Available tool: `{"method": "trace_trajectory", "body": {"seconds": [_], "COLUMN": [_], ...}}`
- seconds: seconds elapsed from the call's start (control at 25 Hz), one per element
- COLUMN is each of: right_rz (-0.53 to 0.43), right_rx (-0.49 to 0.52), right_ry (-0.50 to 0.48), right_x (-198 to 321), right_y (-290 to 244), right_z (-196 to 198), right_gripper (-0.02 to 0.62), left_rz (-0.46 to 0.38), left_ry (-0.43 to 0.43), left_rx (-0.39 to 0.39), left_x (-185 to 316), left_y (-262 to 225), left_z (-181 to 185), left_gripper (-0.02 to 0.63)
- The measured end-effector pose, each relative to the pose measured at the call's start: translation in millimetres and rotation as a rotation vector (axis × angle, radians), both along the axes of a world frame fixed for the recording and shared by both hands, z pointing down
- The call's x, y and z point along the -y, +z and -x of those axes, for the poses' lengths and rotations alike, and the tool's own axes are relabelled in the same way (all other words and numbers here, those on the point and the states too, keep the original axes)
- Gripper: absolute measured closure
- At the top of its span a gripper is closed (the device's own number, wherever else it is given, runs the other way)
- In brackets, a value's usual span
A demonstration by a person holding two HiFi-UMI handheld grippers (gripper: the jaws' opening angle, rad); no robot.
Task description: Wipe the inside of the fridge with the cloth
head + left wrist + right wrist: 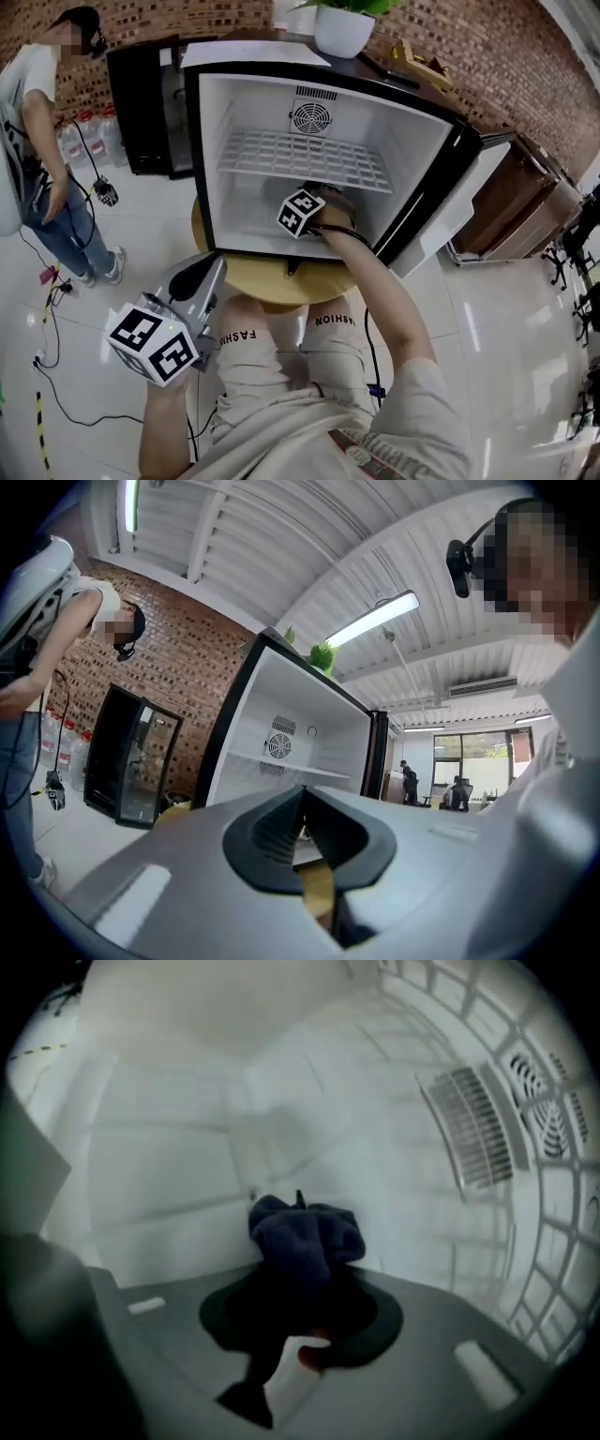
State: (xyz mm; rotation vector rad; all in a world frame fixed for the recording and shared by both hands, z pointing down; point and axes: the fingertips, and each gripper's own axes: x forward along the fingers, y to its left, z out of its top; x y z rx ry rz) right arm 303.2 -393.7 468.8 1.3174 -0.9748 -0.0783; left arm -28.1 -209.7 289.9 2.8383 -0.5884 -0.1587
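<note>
With my right gripper (pixel 305 214) pinching the dark cloth (pixel 302 1237) at centre frame inside the fridge (pixel 214 150), I should press it flat and sweep into corners, while my left gripper (pixel 199 289) waits lower left, jaws pressed together.

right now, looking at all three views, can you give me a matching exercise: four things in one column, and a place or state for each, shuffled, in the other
Things
1. left gripper
2. right gripper
3. cloth
4. wire shelf

Places or states
A. dark blue, bunched between two jaws
B. white, across the upper part of the fridge
C. shut with nothing in it, outside the fridge
D. inside the fridge below the wire shelf, shut on the cloth

Pairs: 1-C, 2-D, 3-A, 4-B
</note>
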Motion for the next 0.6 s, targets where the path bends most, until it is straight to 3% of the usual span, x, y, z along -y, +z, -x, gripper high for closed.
{"method": "trace_trajectory", "body": {"seconds": [0.12,0.2,0.24,0.28,0.36,0.44,0.48,0.52,0.6], "right_rz": [0.182,0.200,0.147,0.062,-0.117,-0.194,-0.190,-0.168,-0.113], "right_rx": [-0.182,-0.232,-0.207,-0.139,0.109,0.373,0.455,0.488,0.452], "right_ry": [0.150,0.119,0.061,-0.025,-0.243,-0.423,-0.476,-0.505,-0.506], "right_x": [-36.8,-39.7,-34.1,-24.8,-1.2,20.5,28.9,35.6,42.6], "right_y": [-2.3,-6.7,-12.1,-19.6,-35.3,-40.6,-36.6,-29.2,-13.1], "right_z": [-43.5,-34.9,-17.0,11.2,91.1,172.7,203.1,223.3,233.3], "right_gripper": [0.479,0.477,0.476,0.476,0.476,0.474,0.474,0.474,0.474], "left_rz": [0.002,0.007,0.008,0.006,-0.004,-0.014,-0.016,-0.016,-0.019], "left_ry": [0.009,0.018,0.021,0.025,0.032,0.033,0.030,0.025,0.012], "left_rx": [0.007,0.010,0.012,0.014,0.018,0.025,0.027,0.028,0.024], "left_x": [0.6,-2.3,-4.3,-5.9,-7.2,-6.7,-6.6,-6.7,-7.0], "left_y": [2.6,5.8,6.9,7.1,5.1,3.2,2.8,2.0,-1.9], "left_z": [-4.1,-7.7,-8.8,-9.4,-9.2,-7.3,-5.8,-3.9,0.1], "left_gripper": [0.604,0.604,0.604,0.604,0.604,0.604,0.604,0.604,0.604]}}
